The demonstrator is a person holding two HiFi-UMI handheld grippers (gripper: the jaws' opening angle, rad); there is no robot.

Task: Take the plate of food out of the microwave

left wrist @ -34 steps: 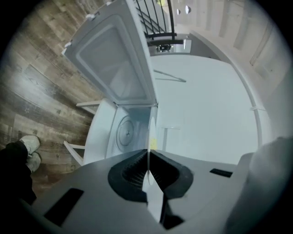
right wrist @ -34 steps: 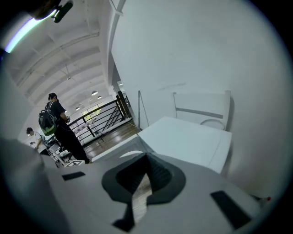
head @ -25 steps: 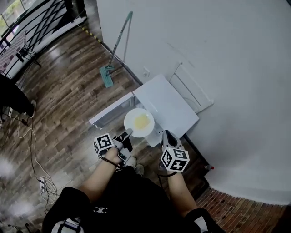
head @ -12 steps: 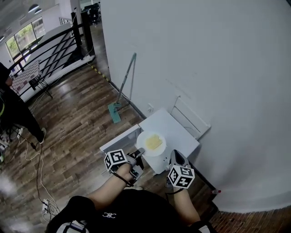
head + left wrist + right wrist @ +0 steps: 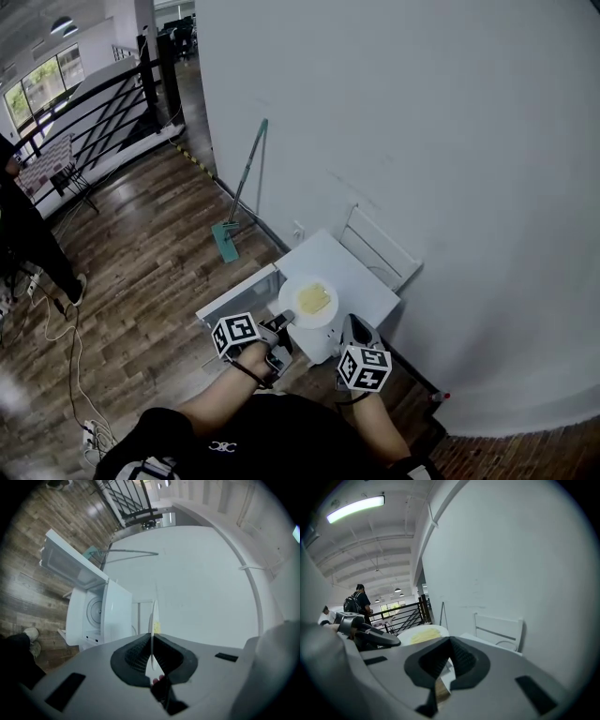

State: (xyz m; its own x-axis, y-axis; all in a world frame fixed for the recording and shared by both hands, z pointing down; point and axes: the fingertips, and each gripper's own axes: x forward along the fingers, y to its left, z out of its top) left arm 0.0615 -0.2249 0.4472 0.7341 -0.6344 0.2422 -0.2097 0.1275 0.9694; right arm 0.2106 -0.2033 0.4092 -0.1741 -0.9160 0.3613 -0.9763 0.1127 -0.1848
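Two tools, both close to the microwave (image 5: 342, 272). L tool (image 5: 151, 638) is pinched tight on the near rim of the plate (image 5: 153, 613). From its own view the plate shows edge-on, a thin white line going right in btw the pads. R tool (image 5: 449, 641) has its jaws together w/ nothing in them. It sits in front of the microwave's right corner.

Plate is out of the microwave, held in the air over the front edge of its top. It looks about flat, w/ the yellow food (image 5: 315, 298) in the middle. Only one side is held, so I think it could tip.

Microwave door (image 5: 234, 298) hangs open to the left. Inside is just the round turning tray (image 5: 96, 611).

Farther out, a white rack (image 5: 380, 248) leans on the wall behind the microwave. A mop (image 5: 239, 192) stands left of it, and a person (image 5: 23, 230) is way off to the left.

Step, I think: the take-out part is pretty much done & the plate needs a spot. Next move calls for keeping it flat, going slow & setting it on something steady, maybe the microwave top, then letting go. Can't see any other surface nearby.
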